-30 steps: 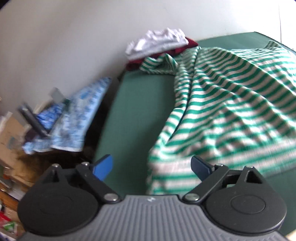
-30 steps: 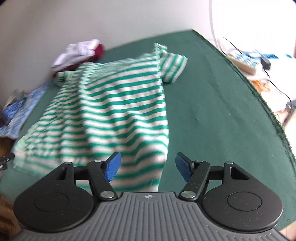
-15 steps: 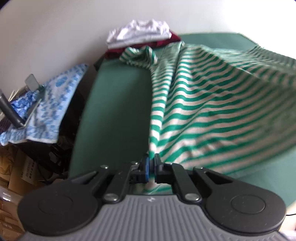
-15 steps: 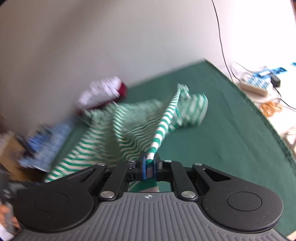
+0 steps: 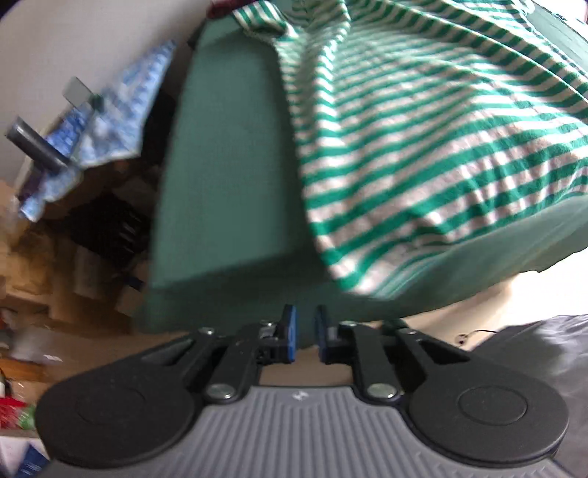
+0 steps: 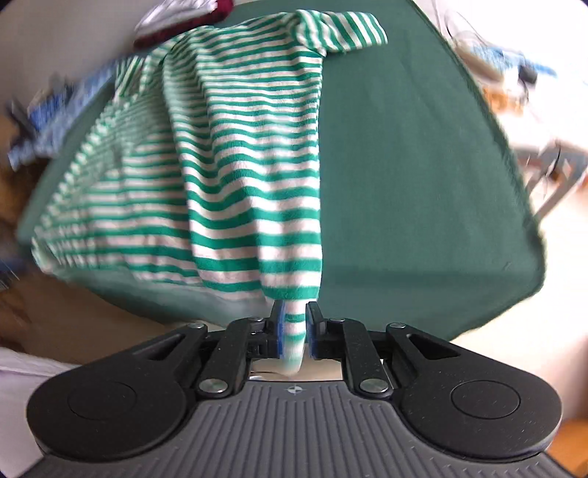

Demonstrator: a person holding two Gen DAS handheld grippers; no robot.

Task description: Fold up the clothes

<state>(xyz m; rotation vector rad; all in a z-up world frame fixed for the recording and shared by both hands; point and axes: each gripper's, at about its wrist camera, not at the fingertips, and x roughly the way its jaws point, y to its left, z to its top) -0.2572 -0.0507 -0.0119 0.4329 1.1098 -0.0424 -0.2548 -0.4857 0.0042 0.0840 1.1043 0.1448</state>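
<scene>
Holding state, right: the right gripper (image 6: pixel 294 331) is keeping a hem corner of the green-and-white striped T-shirt (image 6: pixel 250 176) between its blue pads (image 6: pixel 280 331), while the jaws are opening a little; the cloth is filling the gap.
Holding state, left: the left gripper (image 5: pixel 304 336) is standing with a narrow gap and its jaws are opening; nothing is lying between its blue pads (image 5: pixel 290 334), and the nearest hem corner of the shirt (image 5: pixel 422 147) is hanging just above and to the right of them.
Shirt place: the shirt is lying on the dark green surface (image 6: pixel 422 165), with its hem reaching over the near edge toward both grippers and its sleeves (image 6: pixel 349 31) at the far end.
Long axis: the shirt is running straight away from the grippers, hem near and collar far.
Nearer hand: the right one is already having the cloth; the left one is beside its corner, not on it.
Judgement: the coming move is probably needing the left gripper to go right and forward to take its corner again before any fold.
Background: a pile of folded clothes (image 6: pixel 183 18) is sitting at the far left corner of the surface.
</scene>
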